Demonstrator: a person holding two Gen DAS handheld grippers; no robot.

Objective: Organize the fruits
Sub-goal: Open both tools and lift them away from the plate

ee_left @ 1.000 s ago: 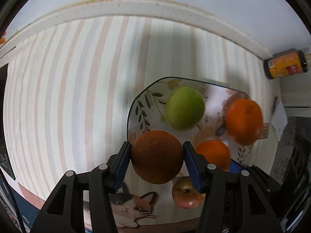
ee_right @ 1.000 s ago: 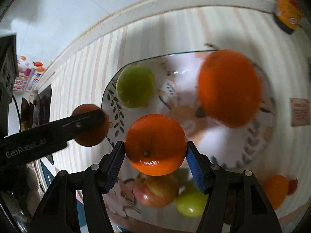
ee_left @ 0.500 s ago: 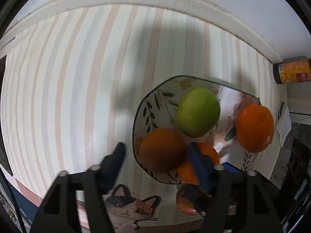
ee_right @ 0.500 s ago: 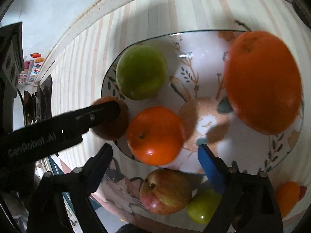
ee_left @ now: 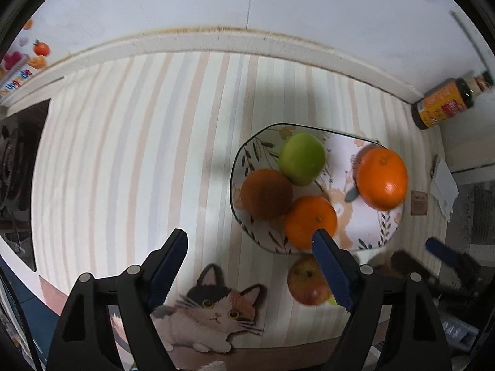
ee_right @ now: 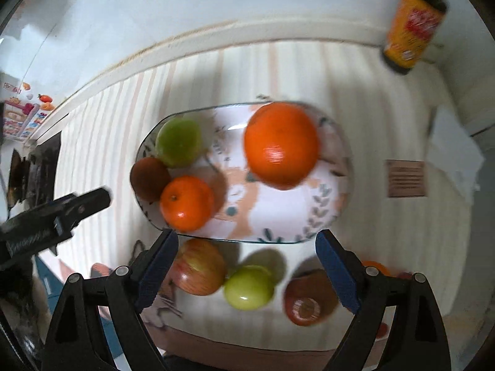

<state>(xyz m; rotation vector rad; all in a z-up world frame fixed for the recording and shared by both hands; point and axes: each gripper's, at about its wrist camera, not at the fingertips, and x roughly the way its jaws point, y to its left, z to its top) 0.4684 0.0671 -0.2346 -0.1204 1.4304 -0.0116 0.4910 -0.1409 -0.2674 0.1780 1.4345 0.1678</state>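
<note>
Left gripper (ee_left: pixel 250 244) and right gripper (ee_right: pixel 247 242): both spread wide, holding nothing. Near, on the striped surface (ee_left: pixel 123 154): red apple (ee_right: pixel 198 267), green apple (ee_right: pixel 249 287), dark red fruit (ee_right: pixel 304 303). Beyond, the plate (ee_right: pixel 278 222) carries small orange (ee_right: pixel 187 202), brown fruit (ee_right: pixel 150 179), green fruit (ee_right: pixel 178 142), large orange (ee_right: pixel 281 145). Far right: bottle (ee_right: pixel 413 24).

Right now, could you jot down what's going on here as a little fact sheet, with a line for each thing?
Plate: patterned, on the striped cloth
On plate: green apple, brown fruit, small orange, large orange
Off plate, near edge: red-yellow apple, green fruit, dark red fruit
Left gripper: open, empty
Right gripper: open, empty
Background: sauce bottle by the wall
</note>
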